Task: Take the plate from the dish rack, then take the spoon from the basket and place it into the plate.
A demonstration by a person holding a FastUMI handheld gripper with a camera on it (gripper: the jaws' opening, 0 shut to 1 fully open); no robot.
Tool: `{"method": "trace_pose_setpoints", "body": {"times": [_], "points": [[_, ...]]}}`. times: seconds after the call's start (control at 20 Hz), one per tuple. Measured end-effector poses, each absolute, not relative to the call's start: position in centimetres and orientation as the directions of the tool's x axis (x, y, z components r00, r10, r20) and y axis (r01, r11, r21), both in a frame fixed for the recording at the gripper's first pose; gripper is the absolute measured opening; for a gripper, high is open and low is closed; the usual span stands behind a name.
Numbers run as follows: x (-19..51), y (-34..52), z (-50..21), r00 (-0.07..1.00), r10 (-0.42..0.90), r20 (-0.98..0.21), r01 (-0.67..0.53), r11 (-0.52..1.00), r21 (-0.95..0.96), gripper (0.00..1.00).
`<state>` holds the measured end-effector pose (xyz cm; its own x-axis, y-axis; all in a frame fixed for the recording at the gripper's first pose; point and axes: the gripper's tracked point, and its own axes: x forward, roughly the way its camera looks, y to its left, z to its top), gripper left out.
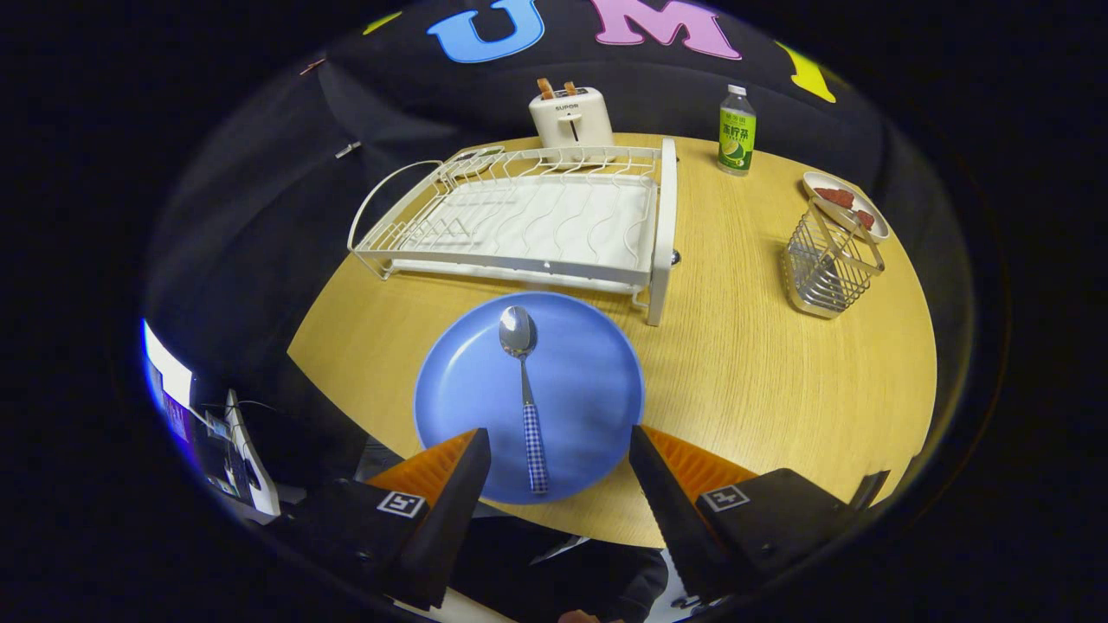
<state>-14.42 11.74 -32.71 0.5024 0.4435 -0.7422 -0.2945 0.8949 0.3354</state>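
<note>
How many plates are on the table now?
2. The blue plate, holding the spoon, lies just ahead of the open fingers. A small white plate sits behind the wire basket.

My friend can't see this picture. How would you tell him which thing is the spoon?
Find the round wooden table and the big blue plate near its front edge, just below the white dish rack. The spoon lies across that plate, its handle pointing in between the open gripper's fingers. It is the shiny thing with a blue-and-white checked handle.
</note>
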Motion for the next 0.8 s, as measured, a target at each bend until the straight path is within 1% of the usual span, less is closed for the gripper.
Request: {"method": "trace_pose_setpoints", "body": {"times": [0.2,0.45,0.6,0.8], "points": [[-11.8,9.6,-29.1,0.614,0.402,-0.679,-0.278,0.916,0.291,0.99],[-7.1,6.0,-22.0,0.774,0.324,-0.544,-0.251,0.946,0.206,0.99],[-4.9,3.9,-17.2,0.843,0.291,-0.453,-0.239,0.956,0.170,0.99],[-3.2,1.4,-11.3,0.905,0.259,-0.337,-0.224,0.964,0.140,0.99]]}}
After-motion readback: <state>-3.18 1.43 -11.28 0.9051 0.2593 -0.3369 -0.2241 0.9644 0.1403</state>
